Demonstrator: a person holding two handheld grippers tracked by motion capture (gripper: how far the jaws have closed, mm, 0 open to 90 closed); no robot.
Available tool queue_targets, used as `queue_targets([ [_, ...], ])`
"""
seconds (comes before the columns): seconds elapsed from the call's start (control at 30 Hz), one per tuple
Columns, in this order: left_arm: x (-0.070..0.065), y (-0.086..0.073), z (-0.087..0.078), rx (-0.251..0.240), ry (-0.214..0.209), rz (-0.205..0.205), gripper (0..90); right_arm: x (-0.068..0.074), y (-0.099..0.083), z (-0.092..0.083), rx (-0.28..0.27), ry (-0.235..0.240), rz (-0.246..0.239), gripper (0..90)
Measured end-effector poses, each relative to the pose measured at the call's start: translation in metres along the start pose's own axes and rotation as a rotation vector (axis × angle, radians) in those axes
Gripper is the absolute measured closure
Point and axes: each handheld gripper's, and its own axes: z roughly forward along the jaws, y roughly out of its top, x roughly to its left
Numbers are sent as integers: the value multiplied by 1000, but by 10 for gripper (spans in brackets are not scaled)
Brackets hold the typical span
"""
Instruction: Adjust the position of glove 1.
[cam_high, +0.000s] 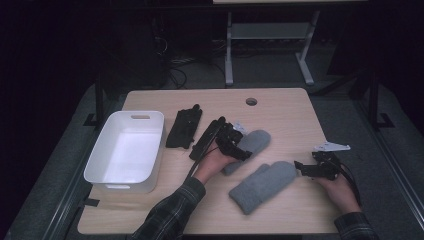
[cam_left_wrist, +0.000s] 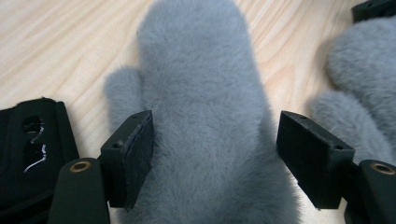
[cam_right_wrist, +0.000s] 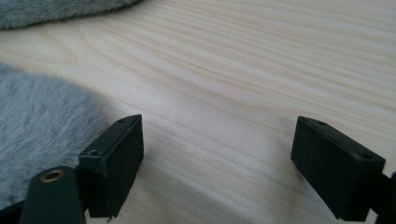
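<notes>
left gripper view has the left gripper (cam_left_wrist: 215, 154) open w/ jaws astride the far grey mitten (cam_left_wrist: 201, 93), flat on the tabletop (cam_high: 280, 105), prob for pickup; right gripper (cam_high: 303, 167) open beside near mitten (cam_high: 262, 186)

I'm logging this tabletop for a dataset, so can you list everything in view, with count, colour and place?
mittens: two, grey and furry, lying side by side right of the table's centre
bin: one, white, at the table's left edge
flat black pieces: two, black, lying between the bin and the mittens
table: one, light wood, with a round hole near its far edge
left gripper: one, black, jaws open astride the farther mitten
right gripper: one, black, jaws open, just right of the nearer mitten
sleeves: two, dark plaid, at the near edge
</notes>
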Motion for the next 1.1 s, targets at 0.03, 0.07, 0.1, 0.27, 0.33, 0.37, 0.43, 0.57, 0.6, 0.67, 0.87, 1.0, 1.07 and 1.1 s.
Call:
queue_targets([
  [0.03,0,-1,2,10,4,3,303,0,0,0,0,0,-1,168],
  [0.07,0,-1,2,10,4,3,318,0,0,0,0,0,-1,168],
  [0.1,0,-3,5,19,16,5,339,0,0,0,0,0,0,168],
  [0.27,-1,-2,5,22,30,18,532,0,0,0,1,0,1,168],
  [0.33,0,-2,4,23,31,20,641,0,0,0,0,0,1,169],
  [0.37,1,-2,2,14,20,5,672,0,0,0,0,0,0,169],
  [0.43,2,-2,2,8,12,-5,732,0,0,0,1,0,1,168],
  [0.57,4,0,-7,-11,-16,-48,784,0,0,0,0,0,-1,168],
  [0.6,4,1,-10,-13,-21,-55,795,0,0,0,0,0,-1,168],
  [0.67,0,4,-18,-35,-38,-85,808,0,0,0,0,0,0,168],
  [0.87,-14,11,-38,-48,-77,-80,816,0,0,0,-2,0,-3,168],
  [1.0,-37,16,-54,-56,-94,-47,818,0,0,0,-2,-1,-4,168],
  [1.07,-44,17,-59,-70,-107,-44,819,0,0,0,0,0,-1,169],
  [1.1,-44,17,-59,-70,-107,-44,820,0,0,0,0,0,-1,169],
])
